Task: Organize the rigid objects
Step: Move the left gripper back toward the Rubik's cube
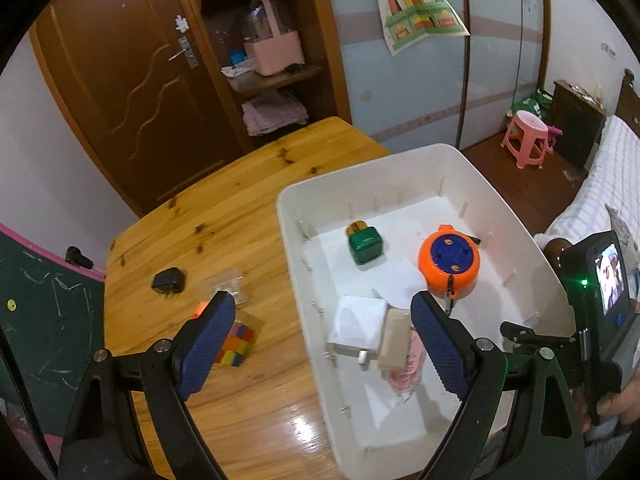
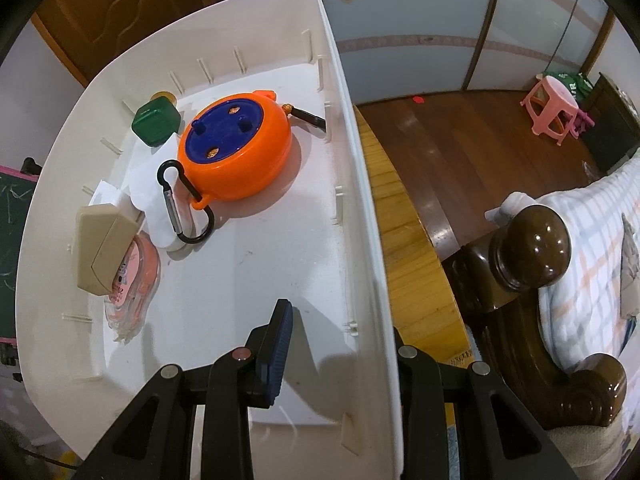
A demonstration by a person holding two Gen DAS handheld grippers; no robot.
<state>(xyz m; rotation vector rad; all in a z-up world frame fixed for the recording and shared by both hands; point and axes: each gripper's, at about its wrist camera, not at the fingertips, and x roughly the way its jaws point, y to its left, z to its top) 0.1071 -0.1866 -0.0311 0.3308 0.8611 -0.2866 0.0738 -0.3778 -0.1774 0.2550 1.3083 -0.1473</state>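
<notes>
With our right gripper (image 2: 340, 344) pinching the white bin's wall (image 2: 360, 200), our spread, empty left gripper (image 1: 320, 344) should next fetch the colourful cube (image 1: 236, 344), lower left.

Left gripper (image 1: 322, 336) — jaws spread wide, nothing between the blue pads (image 1: 208, 340), angled steeply downward in the lower centre of its frame. Right gripper (image 2: 340, 352) — pointing almost straight down at the bottom of its frame, jaws narrowed either side of the bin (image 2: 368, 240) wall, one finger each side. A hand (image 1: 616, 404) shows at lower right in the left view.
</notes>
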